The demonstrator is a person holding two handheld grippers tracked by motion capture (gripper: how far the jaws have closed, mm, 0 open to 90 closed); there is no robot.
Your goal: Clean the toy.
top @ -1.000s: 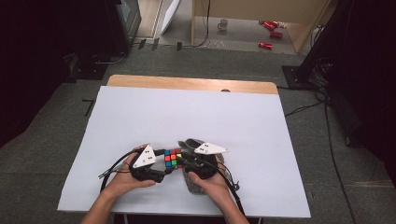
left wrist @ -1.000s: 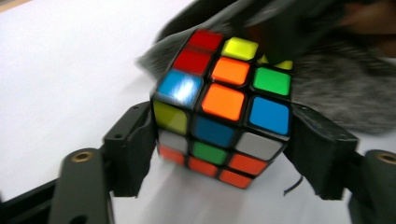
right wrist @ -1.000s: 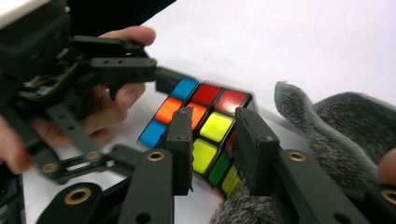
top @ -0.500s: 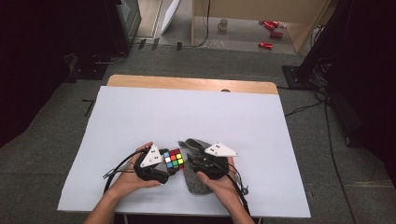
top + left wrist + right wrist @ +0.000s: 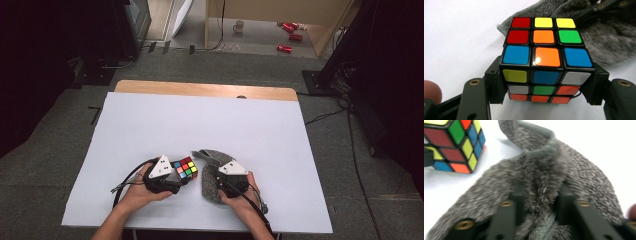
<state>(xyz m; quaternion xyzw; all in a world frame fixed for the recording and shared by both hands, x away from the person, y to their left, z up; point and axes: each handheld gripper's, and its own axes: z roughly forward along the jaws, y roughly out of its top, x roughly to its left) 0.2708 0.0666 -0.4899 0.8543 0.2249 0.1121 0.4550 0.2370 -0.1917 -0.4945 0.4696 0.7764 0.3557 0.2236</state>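
The puzzle cube (image 5: 185,168) sits near the front edge of the counter (image 5: 150,125), on the white sheet that covers it. The left tool (image 5: 176,176) is clamped on the cube: in the left gripper view the two black jaws press against opposite side faces of the cube (image 5: 544,60), low on its body. These jaws have just been closing, with the cube between them. The upper face shows red, yellow, orange, green and blue stickers.

Just beside the cube, on its right as seen from the high view, lies a grey towel (image 5: 212,170), bunched and folded. The right tool (image 5: 216,172) is clamped on it: in the right gripper view a raised fold of the grey towel (image 5: 544,177) stands pinched between the two jaws. These jaws have also just been closing, with the cloth between them. A corner of the cube (image 5: 456,142) shows at the upper left of that view, close to the towel; whether the two touch cannot be told.

Both hands rest low over the front of the counter, one on each tool.
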